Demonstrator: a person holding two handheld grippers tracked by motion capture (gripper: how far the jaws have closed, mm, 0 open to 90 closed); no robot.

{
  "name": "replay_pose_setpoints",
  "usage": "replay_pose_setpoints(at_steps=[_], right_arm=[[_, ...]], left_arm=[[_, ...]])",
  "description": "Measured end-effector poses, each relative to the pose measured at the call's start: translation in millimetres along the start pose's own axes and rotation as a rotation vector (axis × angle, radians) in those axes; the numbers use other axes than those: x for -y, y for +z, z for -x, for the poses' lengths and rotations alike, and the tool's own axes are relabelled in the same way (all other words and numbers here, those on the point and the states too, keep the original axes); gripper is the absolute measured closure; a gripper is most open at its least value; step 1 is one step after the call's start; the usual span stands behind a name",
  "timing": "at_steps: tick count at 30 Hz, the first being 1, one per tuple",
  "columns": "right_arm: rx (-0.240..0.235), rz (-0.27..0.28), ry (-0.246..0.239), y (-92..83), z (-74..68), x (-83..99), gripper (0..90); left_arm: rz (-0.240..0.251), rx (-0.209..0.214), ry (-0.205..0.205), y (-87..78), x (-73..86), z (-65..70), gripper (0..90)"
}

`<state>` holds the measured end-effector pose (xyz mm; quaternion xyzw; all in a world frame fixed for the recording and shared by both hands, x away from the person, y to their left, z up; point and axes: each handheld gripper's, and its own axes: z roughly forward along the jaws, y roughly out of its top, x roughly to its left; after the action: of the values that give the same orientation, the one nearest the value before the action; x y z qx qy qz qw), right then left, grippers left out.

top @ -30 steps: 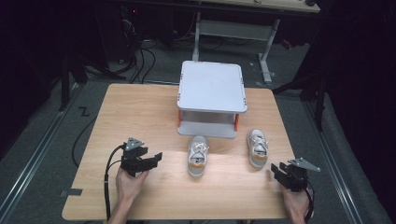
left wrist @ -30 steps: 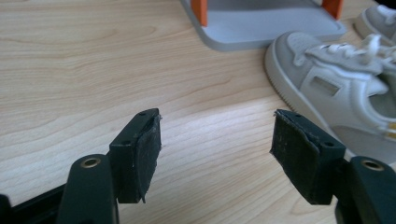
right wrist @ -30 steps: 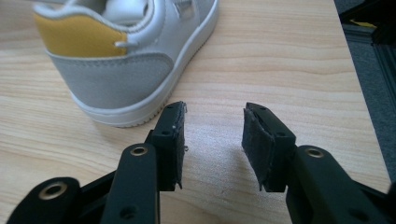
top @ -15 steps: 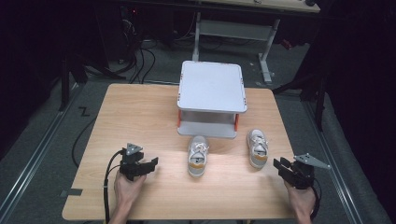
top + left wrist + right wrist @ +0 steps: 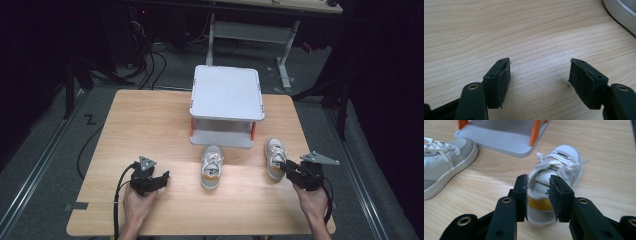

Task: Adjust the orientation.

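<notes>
Two small white-and-grey shoes lie on the wooden table (image 5: 150,125), toes towards a grey two-level rack (image 5: 227,92). The middle shoe (image 5: 212,167) is nearer my left gripper (image 5: 162,177), which hovers low over bare wood with its jaws open and nothing between them (image 5: 540,75). That shoe's sole edge (image 5: 621,10) shows at the top right of the left gripper view. My right gripper (image 5: 286,166) is at the heel of the right shoe (image 5: 276,152). Its jaws have just been closing, and the pads (image 5: 522,195) press both sides of the yellow-banded heel (image 5: 539,203).
The rack's lower shelf (image 5: 499,137) with orange posts (image 5: 535,132) stands just beyond both shoes. The table's right edge is close beside my right hand. Cables trail from both grippers over the near edge. A dark floor and desk legs lie beyond the table.
My right gripper has come in towards the right shoe's heel and narrowed its jaws on it. My left gripper has sunk slightly and kept its opening.
</notes>
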<state>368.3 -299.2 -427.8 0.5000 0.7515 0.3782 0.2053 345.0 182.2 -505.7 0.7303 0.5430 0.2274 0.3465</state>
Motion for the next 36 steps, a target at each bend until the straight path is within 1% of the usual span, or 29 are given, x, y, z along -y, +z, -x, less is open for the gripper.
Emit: replay_pose_setpoints(at_steps=[1,2,3,4,5,6,9,10,11,12,15,17,18,19,21,22,31,36], right_arm=[[0.0,0.0,0.0,0.0,0.0,0.0,67.8],[0.003,-0.02,-0.005,8.3,-4.8,-5.9,67.4],[0.003,-0.02,-0.005,8.3,-4.8,-5.9,67.4],[0.009,-0.042,-0.007,16.3,-8.4,-10.0,66.6],[0.009,-0.042,-0.007,16.3,-8.4,-10.0,66.6],[0.024,-0.072,-0.004,23.6,-10.9,-12.8,65.5],[0.032,-0.12,0.008,33.4,-13.0,-15.2,63.8],[0.032,-0.12,0.008,33.4,-13.0,-15.2,63.8],[0.033,-0.135,0.004,37.0,-14.0,-15.7,63.4],[0.046,-0.161,-0.005,42.2,-16.6,-16.0,63.4],[0.072,-0.188,-0.016,50.3,-19.0,-15.9,65.3],[0.078,-0.215,-0.02,55.9,-20.4,-16.1,70.1],[0.078,-0.215,-0.02,55.9,-20.4,-16.1,70.1],[0.107,-0.217,-0.046,60.0,-22.7,-15.0,76.7],[0.103,-0.214,-0.037,60.1,-22.4,-14.9,77.8],[0.095,-0.203,-0.032,59.1,-21.0,-13.7,79.3],[0.098,-0.183,-0.044,53.1,-19.8,-9.9,81.5],[0.093,-0.173,-0.052,43.2,-17.9,-9.0,81.6]], left_arm=[[0.0,0.0,0.0,0.0,0.0,0.0,33.8],[-0.004,-0.024,0.033,0.6,0.5,3.0,33.8],[-0.004,-0.024,0.033,0.6,0.5,3.0,33.5],[-0.004,-0.024,0.03,1.0,0.3,3.9,33.1],[-0.004,-0.024,0.03,1.0,0.3,3.9,33.1],[-0.001,-0.024,0.026,1.3,0.4,4.1,33.0],[-0.001,-0.023,0.026,1.2,0.4,4.1,33.0],[-0.001,-0.023,0.026,1.2,0.4,4.1,32.9],[-0.001,-0.023,0.026,1.3,0.4,4.1,32.9],[-0.001,-0.022,0.026,1.2,0.4,4.0,32.9],[-0.004,-0.023,0.031,0.9,0.3,3.5,32.9],[-0.004,-0.023,0.032,0.9,0.4,3.5,33.0],[-0.004,-0.023,0.032,0.9,0.4,3.5,32.9],[-0.004,-0.022,0.03,0.9,0.3,3.4,32.9],[0.0,-0.022,0.024,1.2,0.4,3.6,32.9],[0.001,-0.02,0.023,1.2,0.4,3.5,33.0],[0.001,-0.019,0.019,1.1,0.4,3.2,32.9],[0.002,-0.016,0.014,1.1,0.5,2.9,32.9]])
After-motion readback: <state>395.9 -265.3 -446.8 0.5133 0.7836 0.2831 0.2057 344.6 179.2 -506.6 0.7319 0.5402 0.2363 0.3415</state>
